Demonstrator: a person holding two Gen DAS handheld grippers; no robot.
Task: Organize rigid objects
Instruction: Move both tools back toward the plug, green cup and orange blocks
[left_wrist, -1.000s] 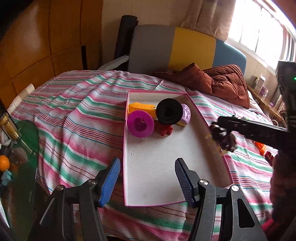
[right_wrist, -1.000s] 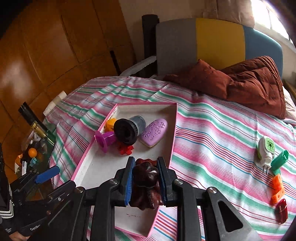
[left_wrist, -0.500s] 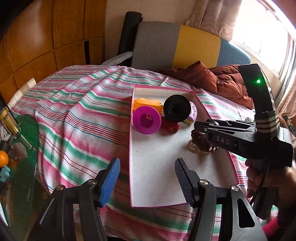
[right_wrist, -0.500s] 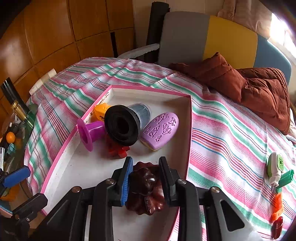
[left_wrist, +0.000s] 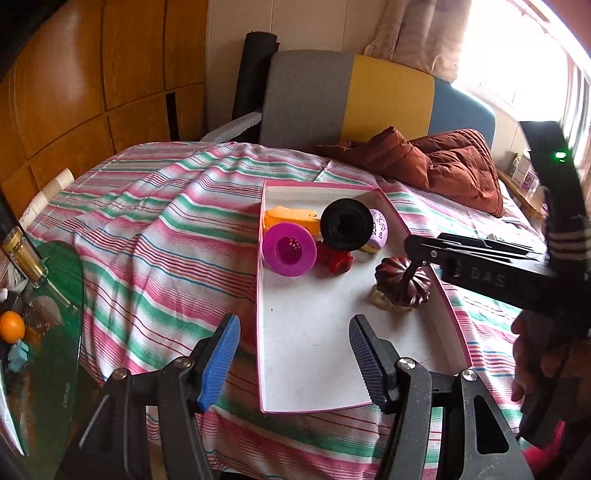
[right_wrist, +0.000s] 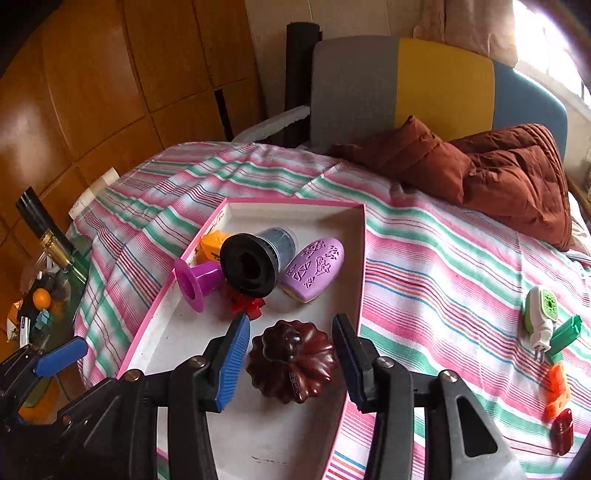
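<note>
A dark red fluted lid-like piece (right_wrist: 291, 365) lies in the pink-rimmed white tray (right_wrist: 364, 258), near its right wall; it also shows in the left wrist view (left_wrist: 402, 282). My right gripper (right_wrist: 291, 360) is open, its blue pads either side of the piece, apart from it. In the tray's far end lie a magenta funnel (left_wrist: 289, 250), a black-rimmed cup (left_wrist: 346, 224), a purple oval case (right_wrist: 314, 269), an orange block (left_wrist: 291, 218) and a small red piece (left_wrist: 334, 260). My left gripper (left_wrist: 291, 356) is open and empty over the tray's near left edge.
On the striped cloth right of the tray lie a white-green plug device (right_wrist: 541, 314), a green piece (right_wrist: 563, 336), an orange piece (right_wrist: 557, 387) and a red piece (right_wrist: 561, 430). A brown cushion (right_wrist: 498, 181) sits at the back. A glass side table (left_wrist: 44, 314) with bottles stands at left.
My right gripper carried the dark red piece over the tray, set it down inside and opened its jaws. The left gripper stayed open and barely moved.
</note>
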